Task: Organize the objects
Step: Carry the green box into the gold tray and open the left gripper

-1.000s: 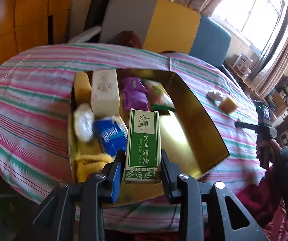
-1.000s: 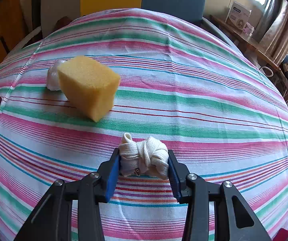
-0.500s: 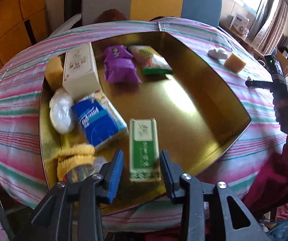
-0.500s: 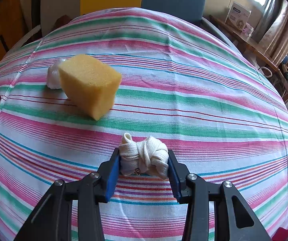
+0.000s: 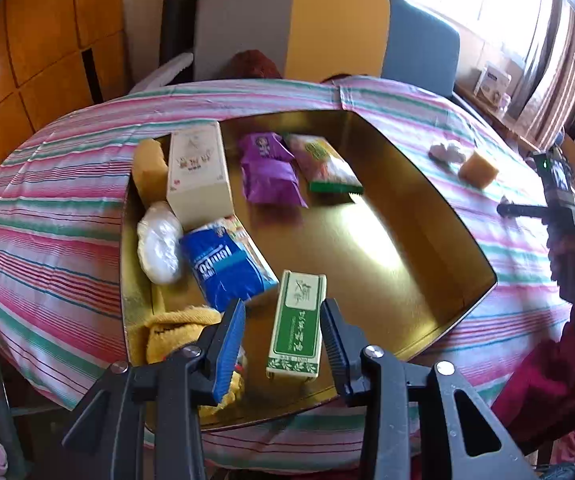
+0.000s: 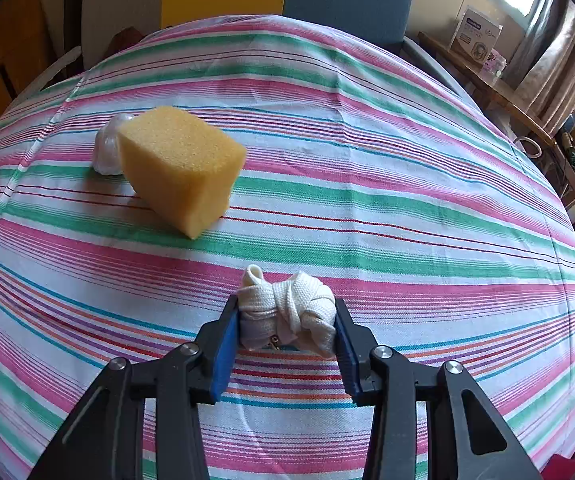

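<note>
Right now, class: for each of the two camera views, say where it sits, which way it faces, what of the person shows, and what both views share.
Left wrist: on the left gripper, facing the gold tray with the green box between open fingers; the person's right hand shows.
Right wrist: on the right gripper, facing the striped tablecloth, clamping a white cloth bundle.
Shared: the yellow sponge.

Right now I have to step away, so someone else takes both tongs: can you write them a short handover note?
Left tongs: open, straddling the green box, which lies loose in the gold tray.
Right tongs: shut on the knotted white cloth, low over the striped tablecloth.
Done: several items are in the tray, green box included.
Left: bring the cloth over, then the yellow sponge and the white bundle behind it.
</note>
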A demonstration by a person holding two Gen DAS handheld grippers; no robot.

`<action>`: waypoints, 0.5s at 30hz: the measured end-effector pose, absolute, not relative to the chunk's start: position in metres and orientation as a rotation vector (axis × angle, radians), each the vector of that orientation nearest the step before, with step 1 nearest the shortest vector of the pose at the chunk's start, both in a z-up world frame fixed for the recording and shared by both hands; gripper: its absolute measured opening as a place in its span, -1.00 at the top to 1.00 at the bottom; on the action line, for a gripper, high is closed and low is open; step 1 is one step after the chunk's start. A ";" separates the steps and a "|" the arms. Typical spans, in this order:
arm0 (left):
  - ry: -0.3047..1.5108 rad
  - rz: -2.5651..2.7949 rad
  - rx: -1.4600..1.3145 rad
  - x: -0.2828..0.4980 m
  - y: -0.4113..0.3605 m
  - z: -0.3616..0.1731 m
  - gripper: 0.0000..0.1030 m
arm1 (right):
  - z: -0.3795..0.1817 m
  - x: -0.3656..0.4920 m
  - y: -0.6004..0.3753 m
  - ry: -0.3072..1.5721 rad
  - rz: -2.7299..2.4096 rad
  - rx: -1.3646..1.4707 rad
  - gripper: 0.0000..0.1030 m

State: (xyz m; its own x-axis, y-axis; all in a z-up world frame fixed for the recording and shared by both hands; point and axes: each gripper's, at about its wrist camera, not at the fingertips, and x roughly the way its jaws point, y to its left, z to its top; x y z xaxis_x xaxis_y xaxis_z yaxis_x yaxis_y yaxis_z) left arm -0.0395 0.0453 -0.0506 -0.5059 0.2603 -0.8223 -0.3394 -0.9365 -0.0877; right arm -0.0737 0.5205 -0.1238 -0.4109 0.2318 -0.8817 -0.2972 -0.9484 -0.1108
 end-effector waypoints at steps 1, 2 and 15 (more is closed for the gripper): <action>0.111 2.464 -1.320 -0.041 0.044 -0.050 0.25 | -0.124 -0.074 0.521 0.094 2.398 -1.486 0.16; 0.104 2.468 -1.317 -0.041 0.042 -0.049 0.25 | -0.123 -0.074 0.521 0.107 2.391 -1.492 0.16; 0.026 2.523 -1.295 -0.043 0.018 -0.044 0.25 | -0.018 -0.050 0.404 0.079 2.781 -1.353 0.16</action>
